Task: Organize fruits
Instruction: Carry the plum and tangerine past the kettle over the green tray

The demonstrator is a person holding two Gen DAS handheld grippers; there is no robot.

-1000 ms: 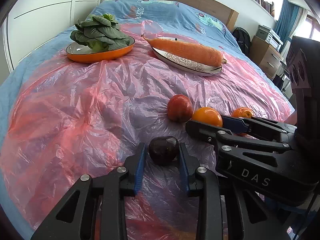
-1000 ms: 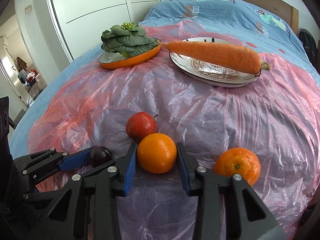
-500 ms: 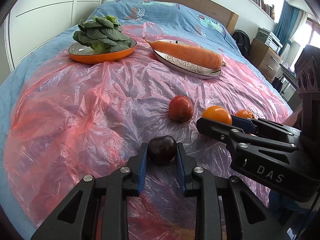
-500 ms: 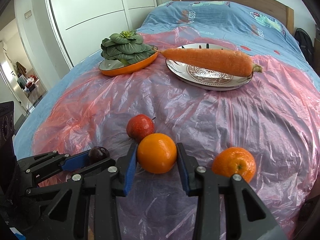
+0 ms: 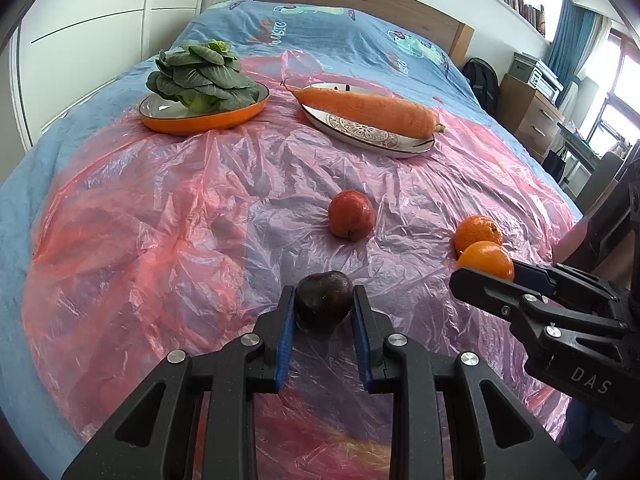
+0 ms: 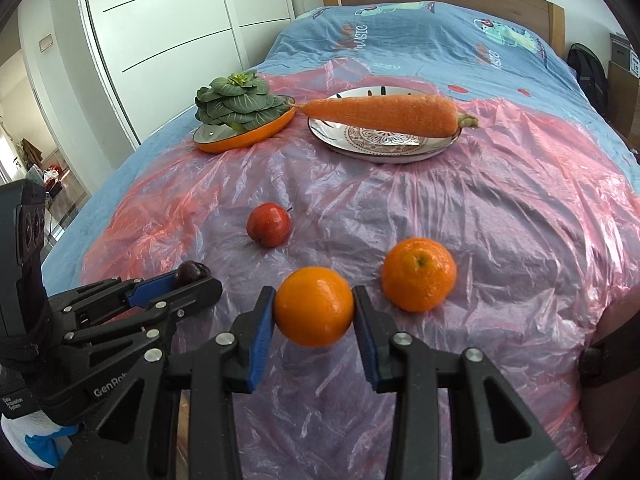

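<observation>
My left gripper (image 5: pixel 324 304) is shut on a dark purple plum (image 5: pixel 323 298) and holds it above the pink plastic sheet (image 5: pixel 168 216). My right gripper (image 6: pixel 314 314) is shut on an orange (image 6: pixel 314 312), lifted off the sheet; that orange also shows in the left wrist view (image 5: pixel 486 260). A second orange (image 6: pixel 418 274) lies on the sheet just right of it. A red apple (image 6: pixel 268 224) lies farther in, mid-sheet; it also shows in the left wrist view (image 5: pixel 351 219). The plum peeks out of the left gripper in the right wrist view (image 6: pixel 192 272).
At the back, an orange dish (image 5: pixel 200 118) holds a green leafy vegetable (image 5: pixel 200 76), and a patterned plate (image 5: pixel 360 132) holds a large carrot (image 5: pixel 364 110). All sit on a blue bed. White wardrobe doors (image 6: pixel 160 20) stand left; drawers (image 5: pixel 528 116) stand right.
Both grippers have risen and pulled back with their fruit. The held orange has come up off the sheet and away from the apple, toward the second orange.
</observation>
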